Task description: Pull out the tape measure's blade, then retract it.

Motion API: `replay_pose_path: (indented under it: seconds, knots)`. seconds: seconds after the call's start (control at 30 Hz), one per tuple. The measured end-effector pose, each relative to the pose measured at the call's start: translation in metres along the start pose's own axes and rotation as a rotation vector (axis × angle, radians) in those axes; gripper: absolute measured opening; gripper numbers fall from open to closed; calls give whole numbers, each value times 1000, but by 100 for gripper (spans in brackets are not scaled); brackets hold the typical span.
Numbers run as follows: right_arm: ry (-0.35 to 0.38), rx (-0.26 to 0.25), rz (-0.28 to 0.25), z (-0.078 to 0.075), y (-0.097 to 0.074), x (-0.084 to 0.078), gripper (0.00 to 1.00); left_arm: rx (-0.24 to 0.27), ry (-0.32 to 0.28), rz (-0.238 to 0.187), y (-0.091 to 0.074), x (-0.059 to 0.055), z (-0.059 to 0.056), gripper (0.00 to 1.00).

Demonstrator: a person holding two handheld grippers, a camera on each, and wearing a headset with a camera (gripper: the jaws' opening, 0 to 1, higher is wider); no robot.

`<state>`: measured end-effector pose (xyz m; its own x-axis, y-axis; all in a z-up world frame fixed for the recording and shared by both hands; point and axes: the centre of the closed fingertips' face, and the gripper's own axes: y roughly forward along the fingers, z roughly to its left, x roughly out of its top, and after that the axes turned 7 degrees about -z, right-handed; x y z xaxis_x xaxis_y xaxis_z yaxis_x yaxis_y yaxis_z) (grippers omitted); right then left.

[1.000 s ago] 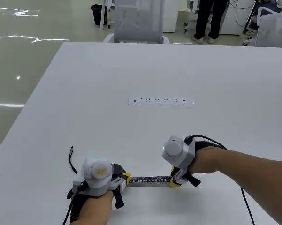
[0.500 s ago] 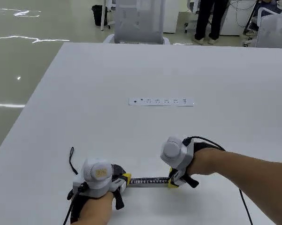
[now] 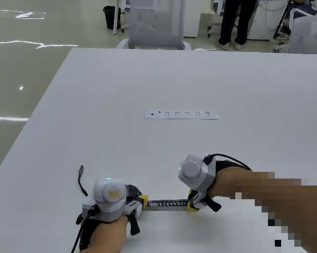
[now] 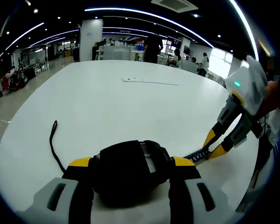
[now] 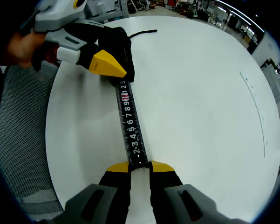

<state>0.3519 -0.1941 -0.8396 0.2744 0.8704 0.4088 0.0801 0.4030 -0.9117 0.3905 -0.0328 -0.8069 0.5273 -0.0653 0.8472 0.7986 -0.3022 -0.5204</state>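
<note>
My left gripper [image 4: 130, 162] clamps the tape case [image 4: 130, 175], right gripper [image 5: 140, 166] pinches the blade [image 5: 129, 116] by its tip; partly out, retraction probably still to do.

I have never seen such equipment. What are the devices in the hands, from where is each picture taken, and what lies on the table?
A person holds a two-jaw tool, called a gripper, in each hand. The wide picture comes from a camera on the person's headset. Each round picture comes from a camera on one gripper. On the white table lie a power strip and a tape measure. The left gripper clamps the tape measure. The right gripper pinches the end of its blade, which is partly out.
</note>
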Motion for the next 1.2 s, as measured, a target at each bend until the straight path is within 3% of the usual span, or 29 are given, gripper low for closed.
replay_pose_path:
  seconds: [1.2]
  knots:
    - [-20, 8, -17, 4, 7, 16, 15, -3, -2, -5, -1, 0, -1, 62]
